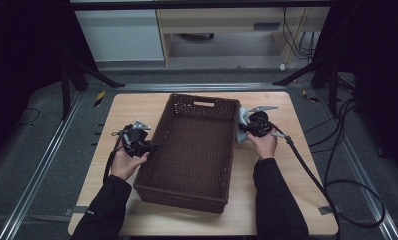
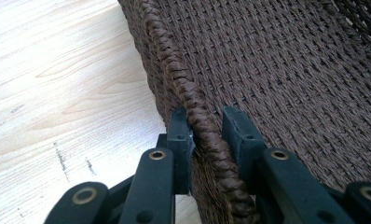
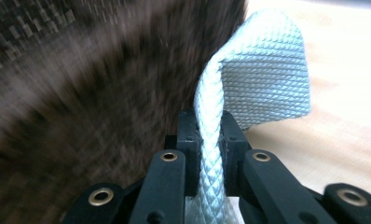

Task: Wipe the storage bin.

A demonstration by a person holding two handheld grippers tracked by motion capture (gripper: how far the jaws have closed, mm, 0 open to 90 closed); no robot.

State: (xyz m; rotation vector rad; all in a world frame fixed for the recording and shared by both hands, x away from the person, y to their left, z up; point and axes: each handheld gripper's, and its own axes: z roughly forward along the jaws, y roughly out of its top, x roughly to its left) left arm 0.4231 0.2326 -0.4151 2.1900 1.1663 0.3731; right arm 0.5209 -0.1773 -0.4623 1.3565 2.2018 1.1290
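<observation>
Brown woven basket (image 1: 192, 150) sits mid-table (image 1: 282, 200); left gripper (image 2: 207, 135) clamps its jaws on the basket's left rim; right gripper (image 3: 207, 135) pinches a pale blue-grey textured cloth (image 3: 263, 79), held just outside the basket's right wall near the far corner, above the tabletop.

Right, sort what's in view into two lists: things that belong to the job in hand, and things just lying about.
In the job:
- brown wicker basket, its rim clamped by the left tongs
- pale blue waffle-weave cloth, pinched in the right tongs beside the basket's wall

Just lying about:
- wooden table, merely the support
- black cables on the floor
- white cabinet at the back
</observation>
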